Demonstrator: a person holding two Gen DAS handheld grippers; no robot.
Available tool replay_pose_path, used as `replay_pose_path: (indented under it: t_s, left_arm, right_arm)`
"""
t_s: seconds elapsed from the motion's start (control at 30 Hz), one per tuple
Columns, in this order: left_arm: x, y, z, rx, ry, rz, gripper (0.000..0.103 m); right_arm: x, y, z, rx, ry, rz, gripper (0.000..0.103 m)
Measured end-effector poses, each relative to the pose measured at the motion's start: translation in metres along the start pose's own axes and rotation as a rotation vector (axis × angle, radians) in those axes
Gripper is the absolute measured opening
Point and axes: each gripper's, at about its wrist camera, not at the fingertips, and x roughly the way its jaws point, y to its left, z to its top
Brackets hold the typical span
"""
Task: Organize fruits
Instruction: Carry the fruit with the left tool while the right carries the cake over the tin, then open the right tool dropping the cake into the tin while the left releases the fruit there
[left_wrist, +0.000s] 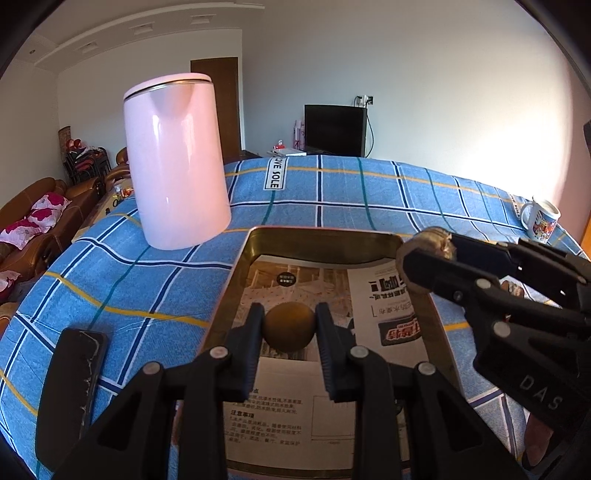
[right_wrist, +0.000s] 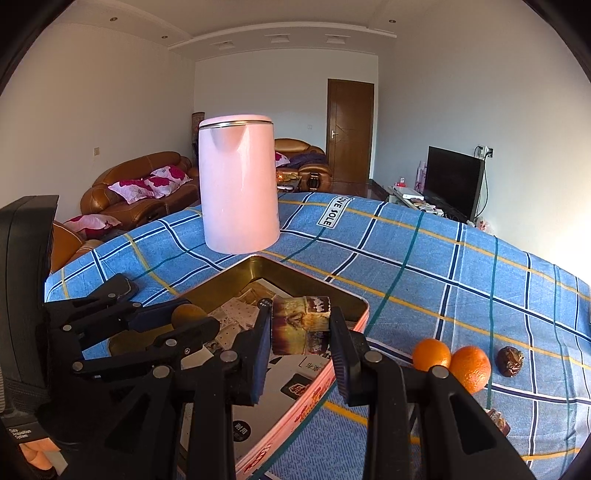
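My left gripper clenched a small round brown fruit above the paper-lined tin; my right gripper clamped a dark, wrinkled fruit over its rim. Both looked light, the wrinkled one probably soft, best pinched gently across their middles

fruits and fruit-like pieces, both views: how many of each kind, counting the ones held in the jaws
oranges: 2
round brown fruit held by the left gripper: 1
brown blocky piece held by the right gripper: 1
dark wrinkled fruit on the blue checked cloth: 1
total: 5
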Motion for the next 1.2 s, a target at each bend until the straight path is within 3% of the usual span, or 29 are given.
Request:
replay_pose_path:
  t_s: [0.9, 1.1, 1.17, 1.2]
  left_arm:
    - [0.012, 0.002, 0.000, 0.024, 0.072, 0.021, 0.030]
    - [0.010, 0.003, -0.002, 0.023, 0.069, 0.029, 0.030]
    - [0.006, 0.002, -0.002, 0.024, 0.061, 0.033, 0.034]
    - [0.003, 0.002, -0.003, 0.023, 0.055, 0.038, 0.041]
  right_arm:
    - [0.030, 0.004, -0.010, -0.013, 0.137, 0.026, 0.032]
    - [0.025, 0.002, -0.009, -0.004, 0.120, 0.017, 0.046]
    - [0.020, 0.002, -0.009, 0.001, 0.115, 0.012, 0.049]
    - [0.017, 0.001, -0.010, 0.004, 0.112, 0.010, 0.050]
